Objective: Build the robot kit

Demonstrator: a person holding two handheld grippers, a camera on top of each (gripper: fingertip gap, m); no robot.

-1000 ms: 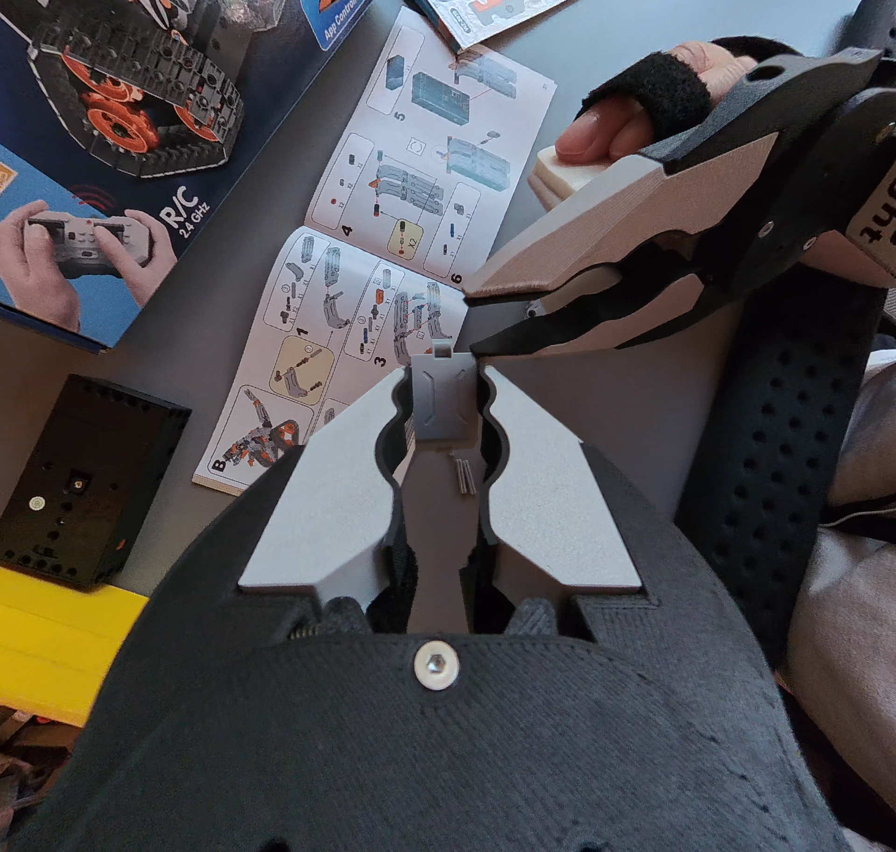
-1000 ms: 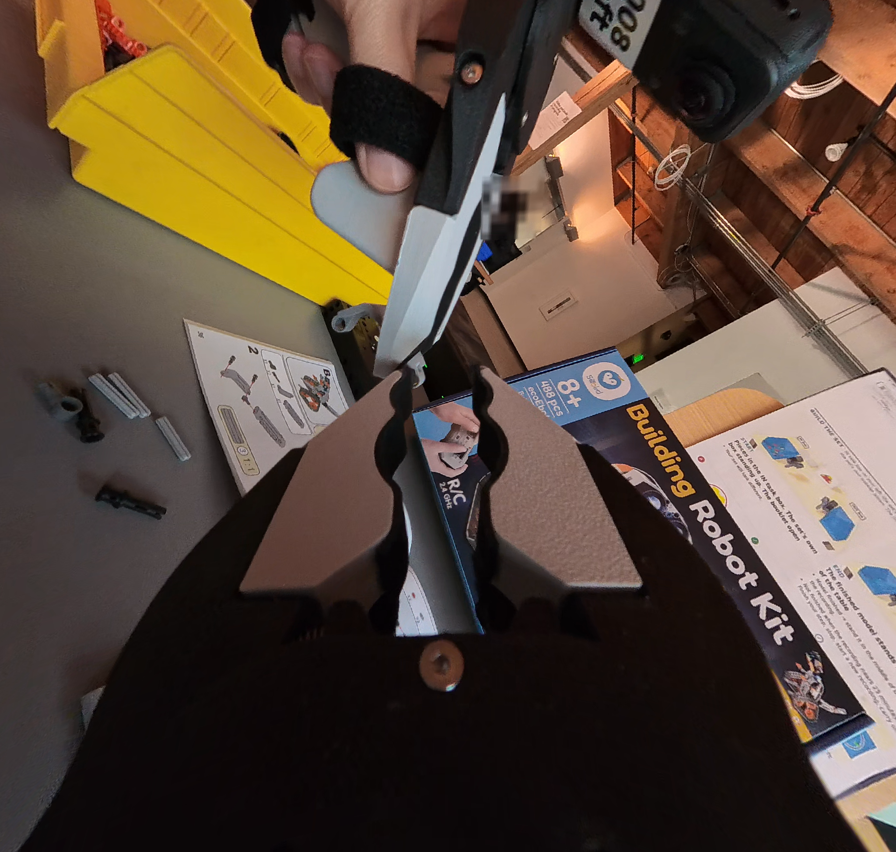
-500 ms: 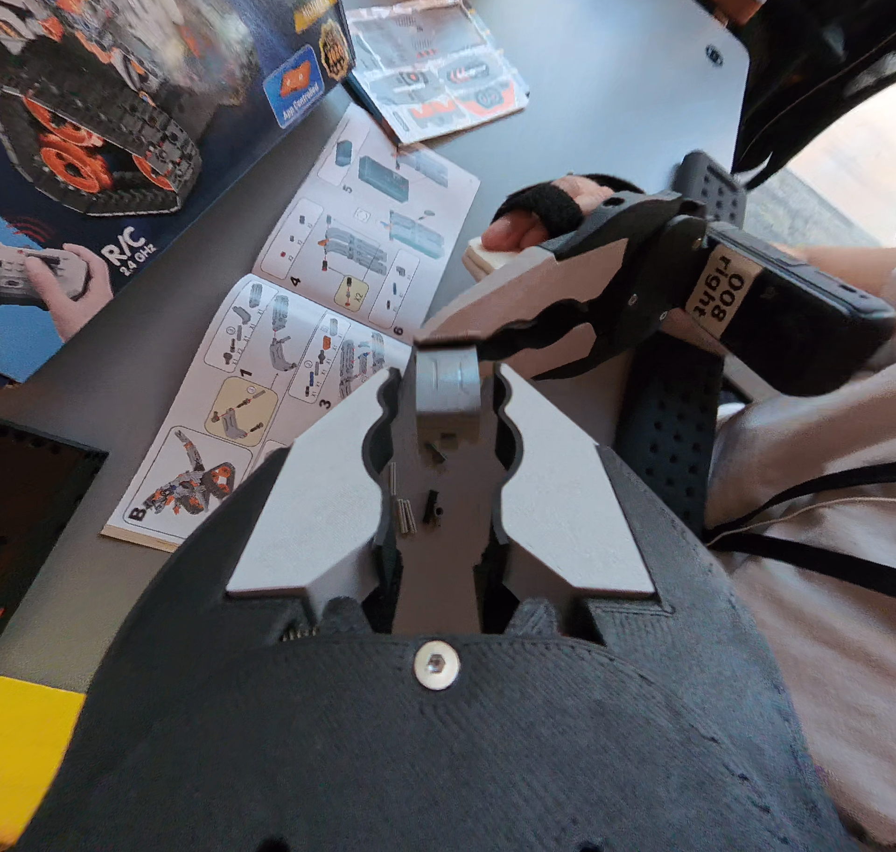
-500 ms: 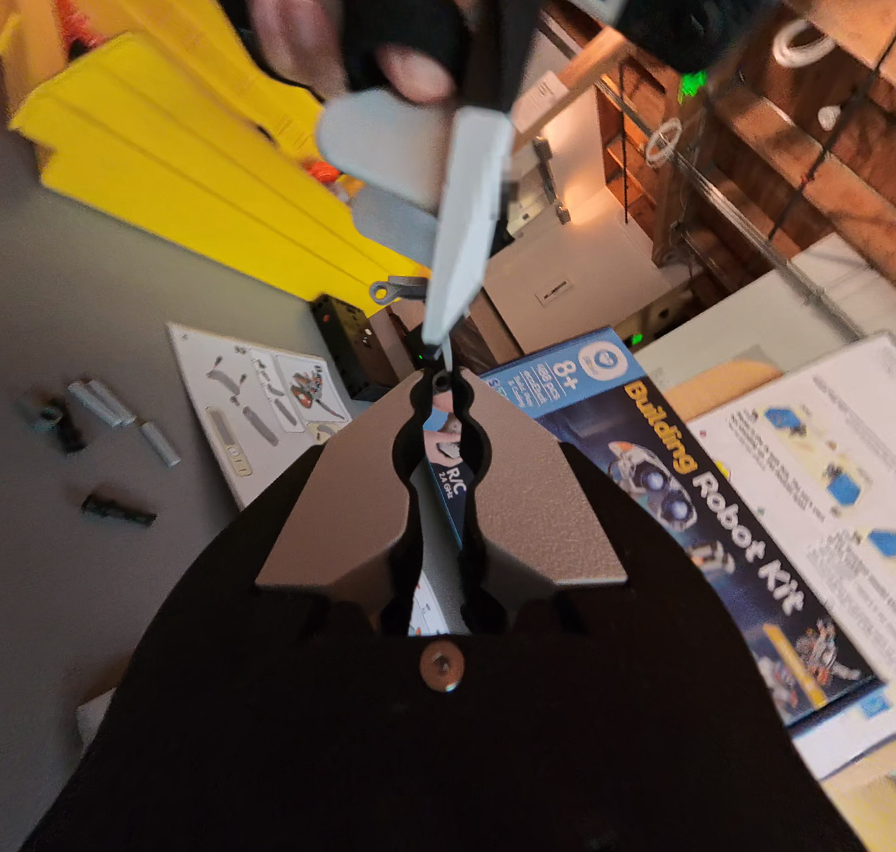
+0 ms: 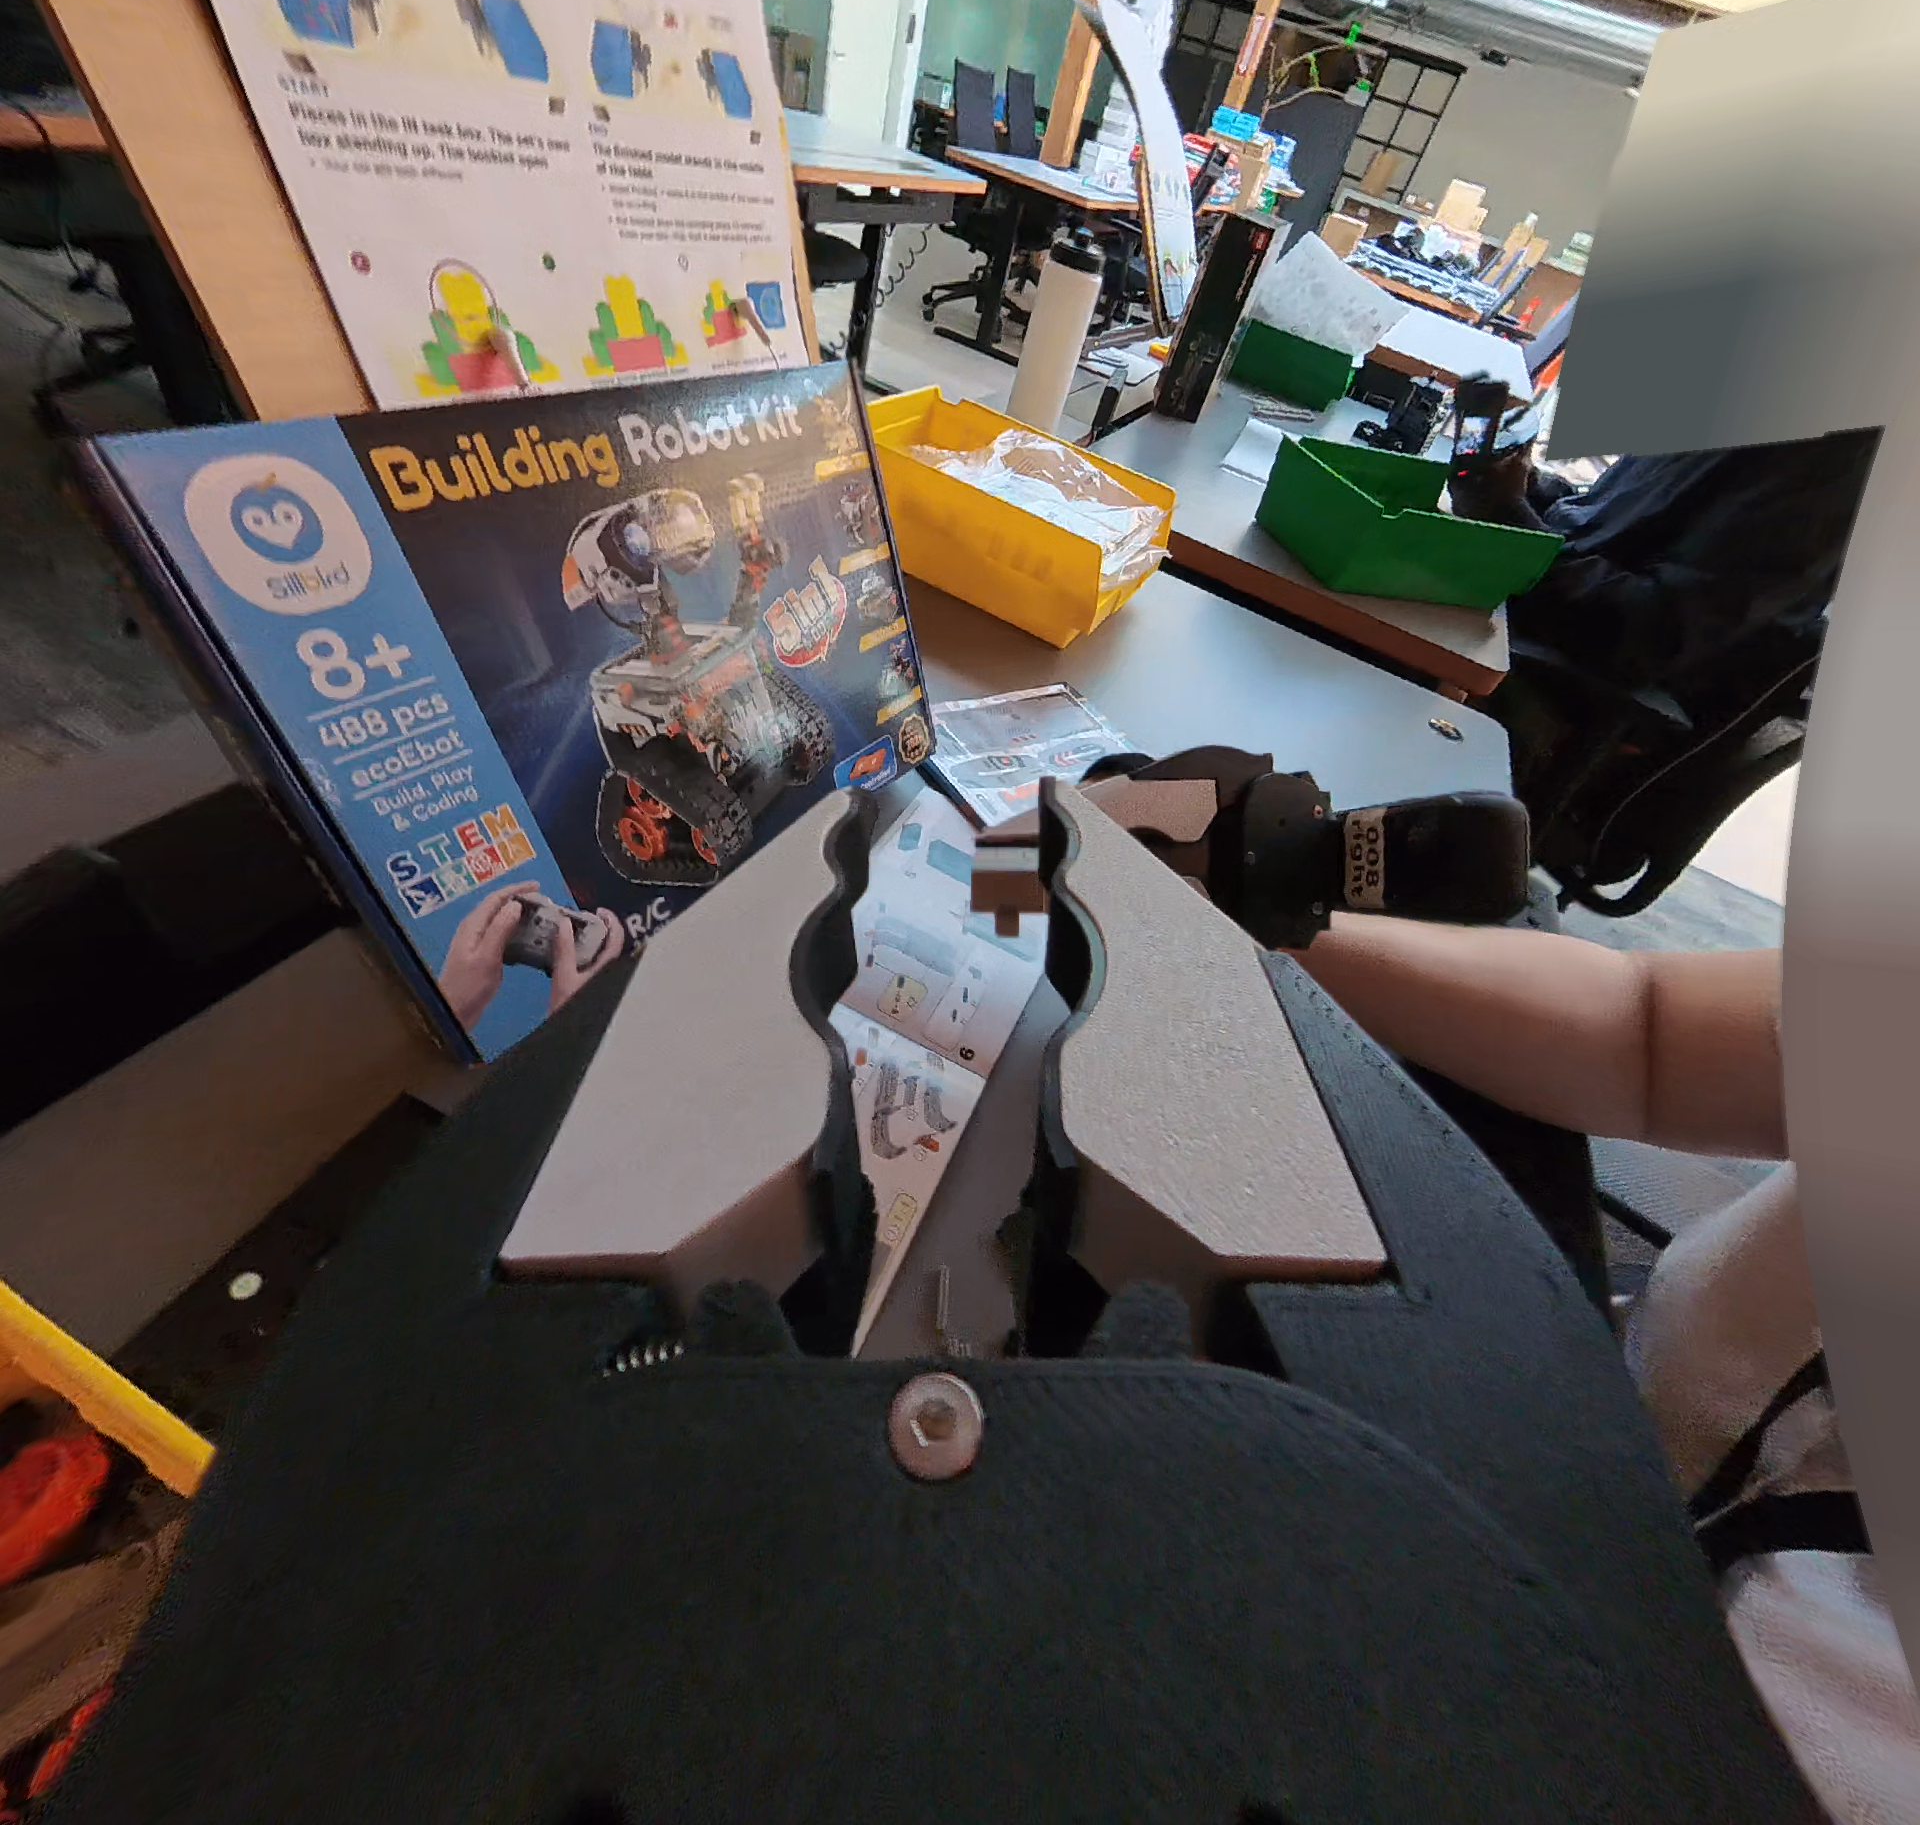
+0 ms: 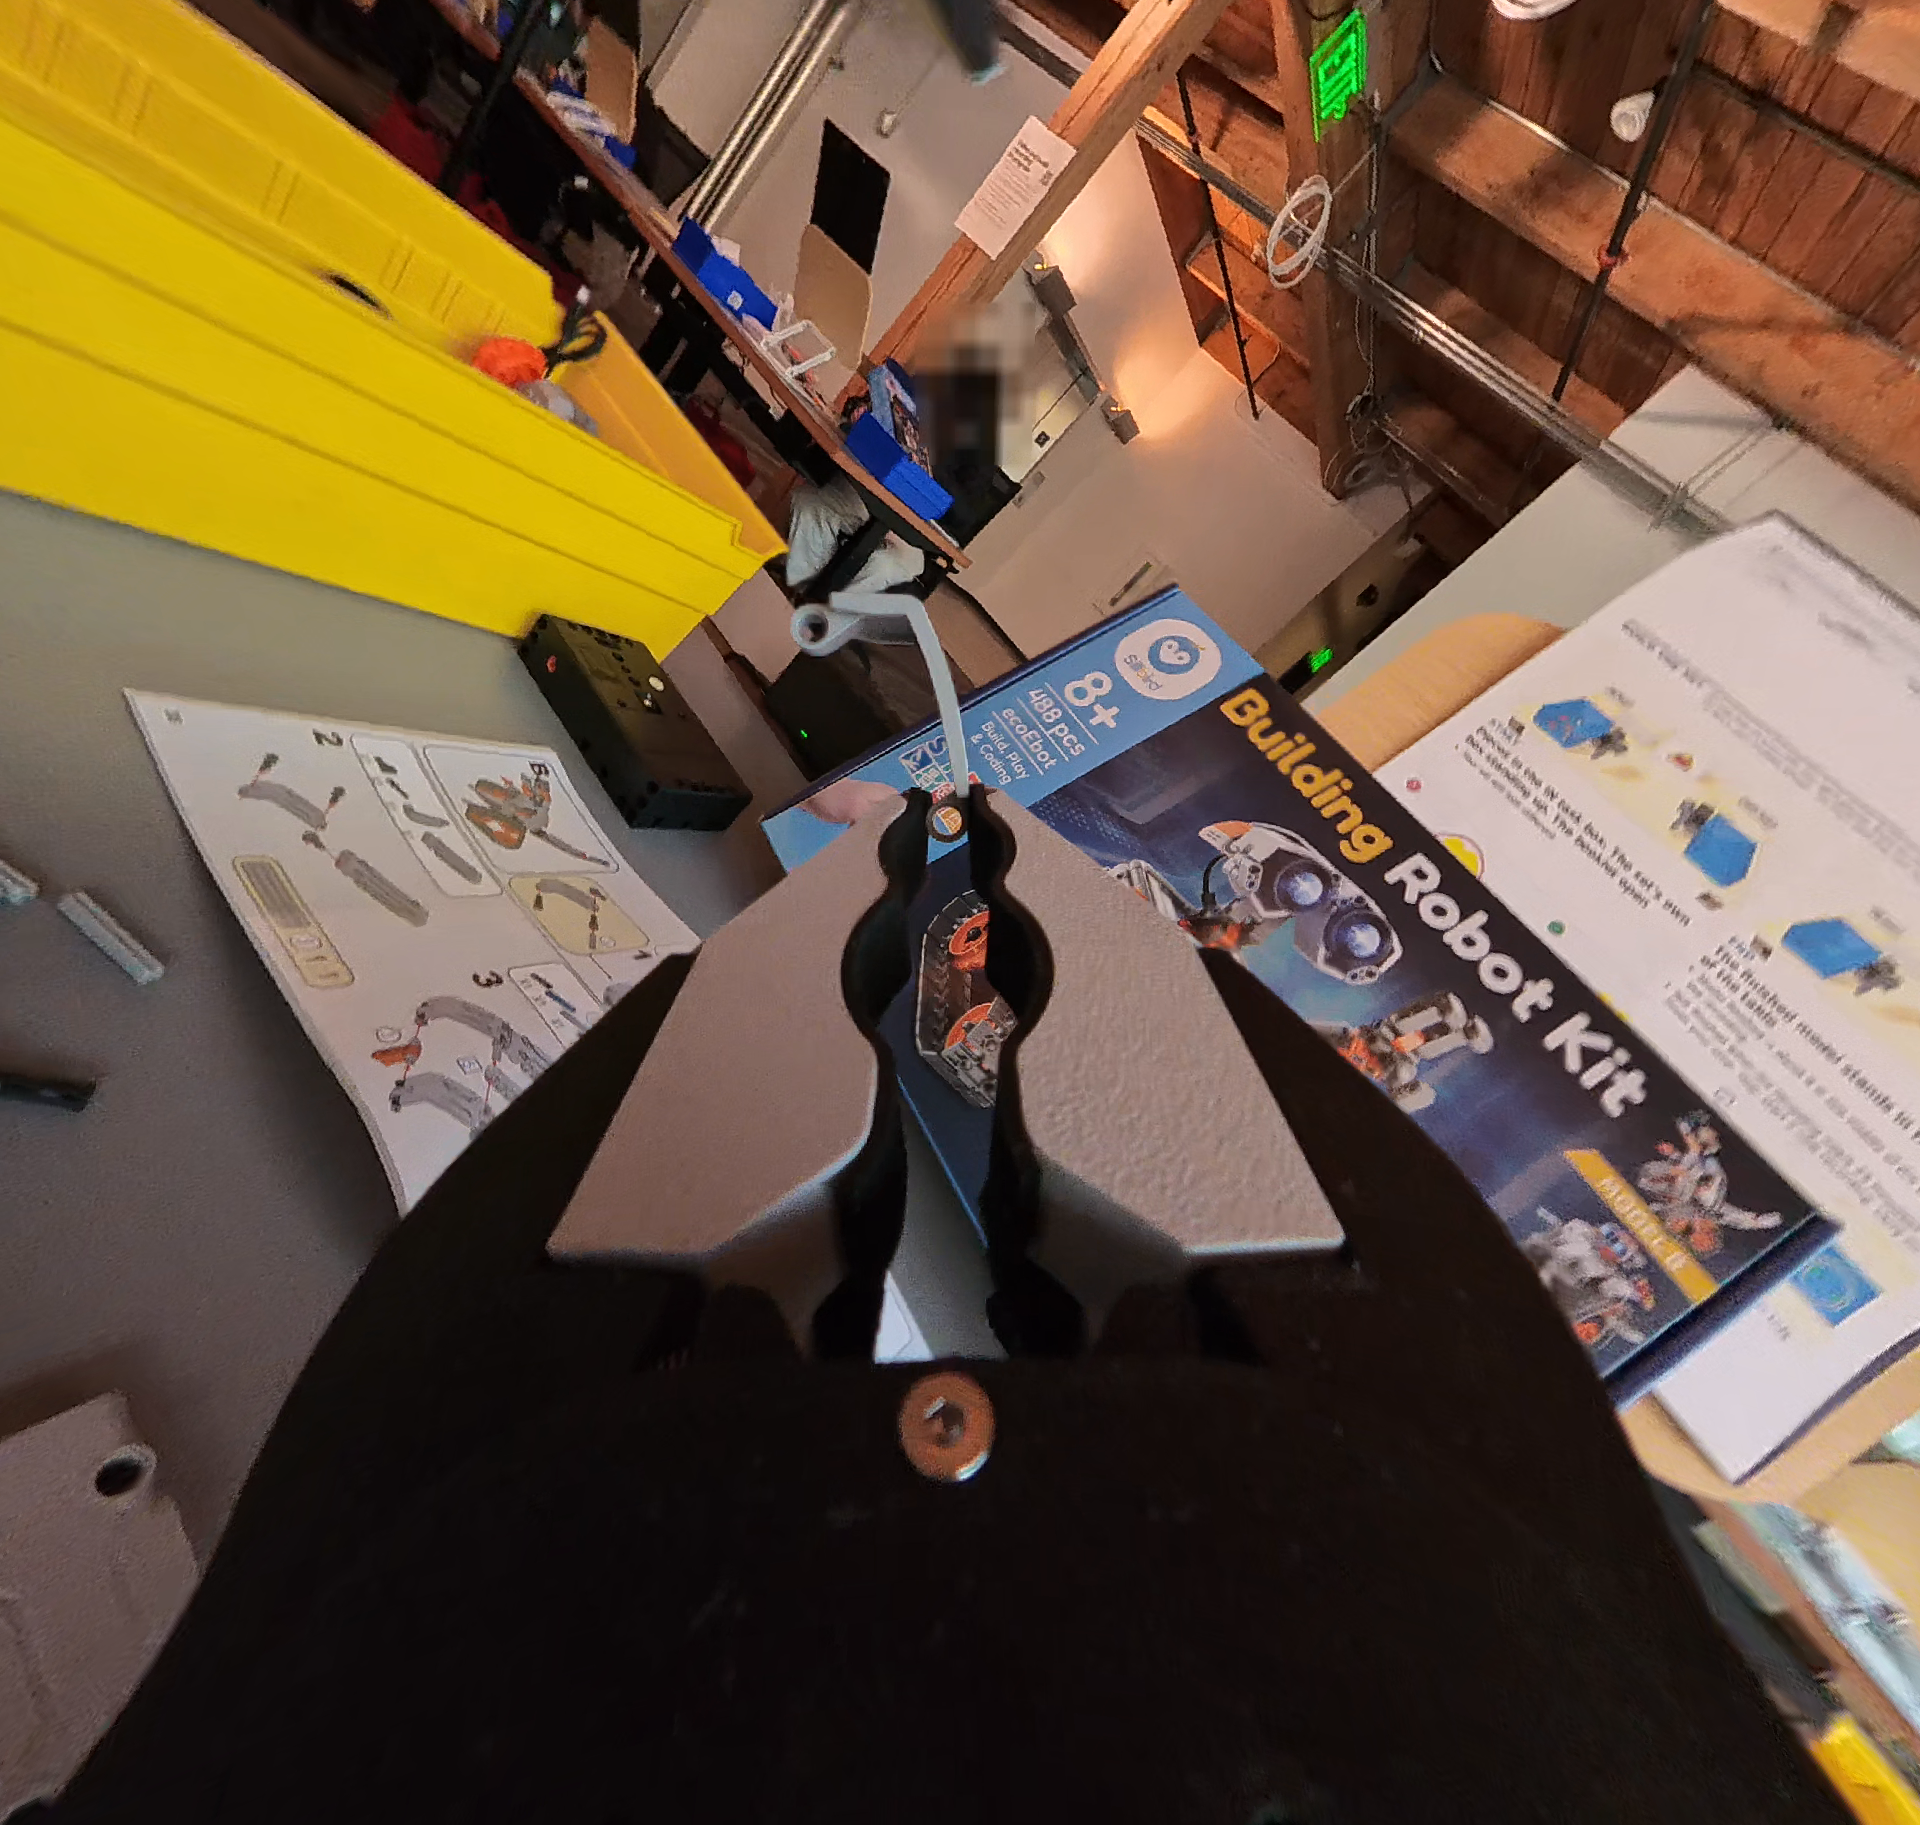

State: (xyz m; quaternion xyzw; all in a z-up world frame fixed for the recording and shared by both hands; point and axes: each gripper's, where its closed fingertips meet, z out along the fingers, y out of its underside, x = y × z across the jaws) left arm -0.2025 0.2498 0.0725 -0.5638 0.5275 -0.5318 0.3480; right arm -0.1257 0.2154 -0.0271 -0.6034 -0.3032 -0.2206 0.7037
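Observation:
My right gripper (image 6: pixel 948 814) is shut on a thin curved grey building piece (image 6: pixel 940 695), which sticks up from its tips and ends in a small ring. It holds the piece in the air in front of a blue robot kit box (image 6: pixel 1351 944). My left gripper (image 5: pixel 953 809) is open and empty, raised above the grey table. Between its fingers I see the same grey piece (image 5: pixel 1006 876), held by the right gripper (image 5: pixel 1153 809) just beyond the left one's right finger (image 5: pixel 1164 1027). An open instruction booklet (image 5: pixel 935 986) lies below.
The kit box (image 5: pixel 623 653) stands against a board with a printed sheet. The table holds yellow bins (image 6: pixel 312 373), a black battery box (image 6: pixel 634 726), loose grey pins (image 6: pixel 104 934), a sticker sheet (image 5: pixel 1018 736) and a yellow bin (image 5: pixel 997 539). A green bin (image 5: pixel 1392 528) sits on the far table. The left gripper's tips are roughly 15 centimeters from the right gripper's.
My left gripper has opened, let go of the grey piece and tilted up away from the table. My right gripper has shut on the piece and now holds it alone.

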